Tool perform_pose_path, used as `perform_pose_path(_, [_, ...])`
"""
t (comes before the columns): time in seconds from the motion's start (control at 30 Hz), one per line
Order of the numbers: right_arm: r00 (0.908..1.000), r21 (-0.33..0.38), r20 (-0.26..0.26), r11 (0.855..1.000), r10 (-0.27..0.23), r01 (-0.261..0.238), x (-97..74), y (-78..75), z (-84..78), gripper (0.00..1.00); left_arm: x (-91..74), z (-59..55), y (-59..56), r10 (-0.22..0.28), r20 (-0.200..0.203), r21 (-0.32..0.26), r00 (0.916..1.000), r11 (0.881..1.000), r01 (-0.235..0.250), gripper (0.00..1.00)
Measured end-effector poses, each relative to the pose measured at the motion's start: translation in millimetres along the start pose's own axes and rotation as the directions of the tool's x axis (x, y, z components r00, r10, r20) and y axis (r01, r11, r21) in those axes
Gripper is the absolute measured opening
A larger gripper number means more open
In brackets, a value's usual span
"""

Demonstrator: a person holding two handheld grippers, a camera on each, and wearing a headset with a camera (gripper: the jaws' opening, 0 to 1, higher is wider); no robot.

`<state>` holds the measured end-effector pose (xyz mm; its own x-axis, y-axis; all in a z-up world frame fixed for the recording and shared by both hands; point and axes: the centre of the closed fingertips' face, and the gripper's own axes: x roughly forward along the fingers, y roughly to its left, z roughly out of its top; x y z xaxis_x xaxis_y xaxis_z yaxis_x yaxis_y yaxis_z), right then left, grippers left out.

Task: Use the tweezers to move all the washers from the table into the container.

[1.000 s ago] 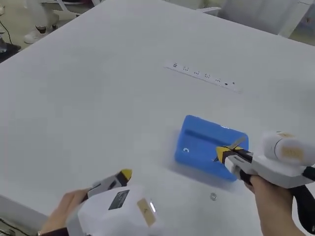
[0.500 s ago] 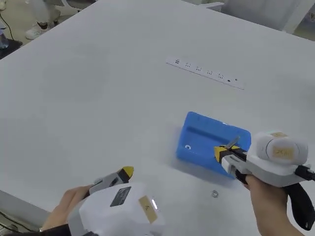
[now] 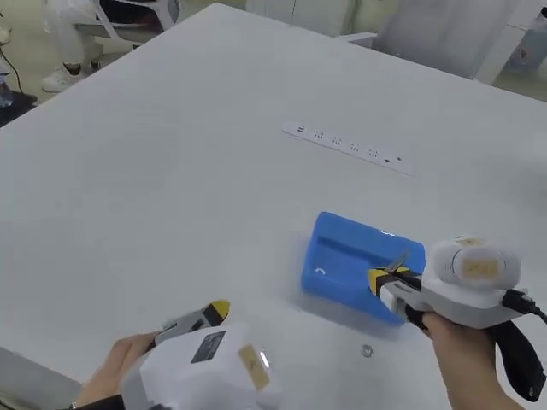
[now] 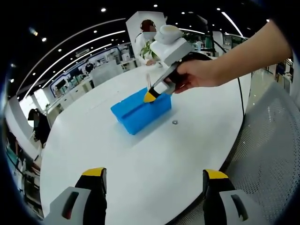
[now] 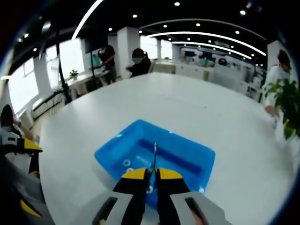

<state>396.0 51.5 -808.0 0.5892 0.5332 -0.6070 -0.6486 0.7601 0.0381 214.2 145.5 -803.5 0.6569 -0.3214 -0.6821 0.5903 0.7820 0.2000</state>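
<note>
A blue container (image 3: pixel 350 248) sits on the white table, with a washer (image 3: pixel 320 272) inside near its left wall. My right gripper (image 3: pixel 382 278) is shut on thin metal tweezers (image 3: pixel 398 260), whose tips hang over the container's near right part. In the right gripper view the tweezers (image 5: pixel 154 157) rise between the shut jaws above the container (image 5: pixel 187 159), where a washer (image 5: pixel 126 162) lies on the floor. One washer (image 3: pixel 367 351) lies on the table in front of the container, also visible as a small washer (image 4: pixel 174 122). My left gripper (image 4: pixel 154 176) is open and holds nothing, low at the front left (image 3: pixel 209 313).
A white power strip (image 3: pixel 346 145) lies on the table beyond the container. The table edge (image 3: pixel 26 359) runs close to the left gripper. People stand and sit far off past the table.
The head camera has shifted. The right hand has swung slightly left while the tweezers stay over the container. The left gripper has not moved.
</note>
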Motion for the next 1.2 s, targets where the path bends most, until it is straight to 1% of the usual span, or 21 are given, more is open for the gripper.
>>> perform_pose_path(0.1, [0.9998,0.018,0.020,1.000,-0.003,0.003,-5.4,-0.9,3.4,0.04,-0.7,0.6,0.2,0.002,0.004,0.003,1.0000,1.000,-0.002,0.86])
perform_pose_path(0.3, [0.9974,0.049,0.071,0.999,-0.016,0.013,-24.7,-1.8,11.1,0.04,-1.3,1.5,-0.3,0.002,0.009,0.007,1.0000,1.000,-0.002,0.86])
perform_pose_path(0.33, [0.9961,0.078,0.087,0.997,-0.017,0.011,-27.4,-1.9,12.5,0.04,-1.5,1.6,-0.3,0.002,0.009,0.007,1.0000,1.000,-0.002,0.86])
perform_pose_path(0.4, [0.9949,0.116,0.099,0.993,-0.017,0.005,-34.4,-1.3,13.3,0.04,-1.6,1.6,-0.2,0.002,0.009,0.010,1.0000,1.000,-0.002,0.86])
perform_pose_path(0.47, [0.9941,0.129,0.107,0.992,-0.022,0.008,-38.1,-3.2,12.1,0.04,-1.7,1.8,-0.6,0.001,0.011,0.012,0.9999,1.000,-0.001,0.86])
perform_pose_path(0.57, [0.9940,0.125,0.105,0.992,-0.029,0.016,-41.9,-2.6,9.4,0.04,-1.4,1.4,-1.0,0.000,0.011,0.013,0.9999,1.000,0.000,0.86])
perform_pose_path(0.7, [0.9940,0.129,0.104,0.991,-0.034,0.020,-48.7,2.6,6.1,0.04,-1.2,1.1,-0.7,0.001,0.010,0.016,1.0000,1.000,-0.002,0.86])
perform_pose_path(1.0, [0.9908,0.142,0.131,0.990,-0.036,0.017,-64.3,7.8,9.4,0.04,-2.0,1.6,-0.6,0.003,0.013,0.019,0.9999,1.000,-0.003,0.86])
perform_pose_path(1.07, [0.9913,0.136,0.128,0.991,-0.032,0.014,-66.6,8.9,6.4,0.04,-2.1,1.6,-0.4,0.003,0.013,0.017,0.9999,1.000,-0.004,0.86])
perform_pose_path(1.2, [0.9937,0.135,0.109,0.991,-0.025,0.010,-70.6,15.0,-5.3,0.04,-2.1,1.5,-0.8,0.002,0.011,0.019,0.9999,1.000,-0.003,0.86])
